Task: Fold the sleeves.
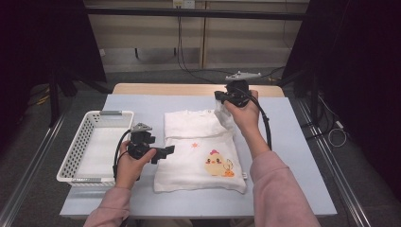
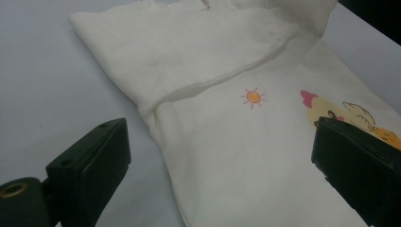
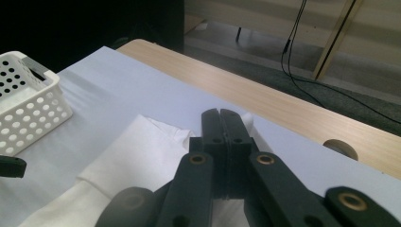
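Note:
A white folded garment [image 1: 198,151] with a yellow chick print and a small sun lies in the middle of the blue-grey table cover. My left gripper [image 1: 165,152] hovers at the garment's left edge, jaws wide open; in the left gripper view [image 2: 220,127] the cloth [image 2: 227,142] lies between and below them, untouched. My right gripper [image 1: 221,101] is at the garment's far right corner. Its jaws [image 3: 220,113] are pressed together, and a bit of white cloth [image 3: 137,156] rises to them, pinched at the tips.
A white perforated basket [image 1: 75,142] stands at the table's left side, its corner [image 3: 28,94] seen from the right gripper. The bare wooden table edge [image 1: 189,89] runs along the far side. Cables and dark curtains lie beyond.

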A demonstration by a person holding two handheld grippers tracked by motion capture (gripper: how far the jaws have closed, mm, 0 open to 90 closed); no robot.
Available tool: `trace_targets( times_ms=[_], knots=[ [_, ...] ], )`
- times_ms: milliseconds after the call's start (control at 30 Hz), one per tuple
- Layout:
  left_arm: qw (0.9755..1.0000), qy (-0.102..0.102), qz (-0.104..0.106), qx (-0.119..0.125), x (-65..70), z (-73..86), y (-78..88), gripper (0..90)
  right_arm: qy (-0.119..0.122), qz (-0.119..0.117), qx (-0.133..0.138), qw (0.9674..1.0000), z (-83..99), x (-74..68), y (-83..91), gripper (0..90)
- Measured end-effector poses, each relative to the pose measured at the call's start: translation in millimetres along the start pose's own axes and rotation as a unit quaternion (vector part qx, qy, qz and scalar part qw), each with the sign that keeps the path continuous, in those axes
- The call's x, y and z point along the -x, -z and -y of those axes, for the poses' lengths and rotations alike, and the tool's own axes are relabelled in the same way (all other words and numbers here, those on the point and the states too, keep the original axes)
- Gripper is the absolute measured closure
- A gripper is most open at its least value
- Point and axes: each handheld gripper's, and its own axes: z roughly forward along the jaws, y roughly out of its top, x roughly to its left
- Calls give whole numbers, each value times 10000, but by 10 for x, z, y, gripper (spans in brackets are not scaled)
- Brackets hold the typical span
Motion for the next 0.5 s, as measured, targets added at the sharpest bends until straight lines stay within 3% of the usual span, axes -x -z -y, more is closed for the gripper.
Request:
trace_targets(
  times_ms=[167, 200, 267, 500],
  knots=[
    [10000, -4, -13, -2, 1, 4, 2, 58, 36, -48, -32, 10000, 25, -40, -58, 900],
    [9999, 75, -7, 68, 9, 7, -3, 58, 42, -59, -43, 10000, 31, -46, -71, 900],
    [10000, -73, -19, -57, -9, 6, 11, 57, 26, -78, -55, 10000, 45, -56, -96, 900],
    [9998, 174, -29, 72, 16, 20, -2, 57, 55, -146, -96, 9998, 91, -101, -188, 900]
  ],
)
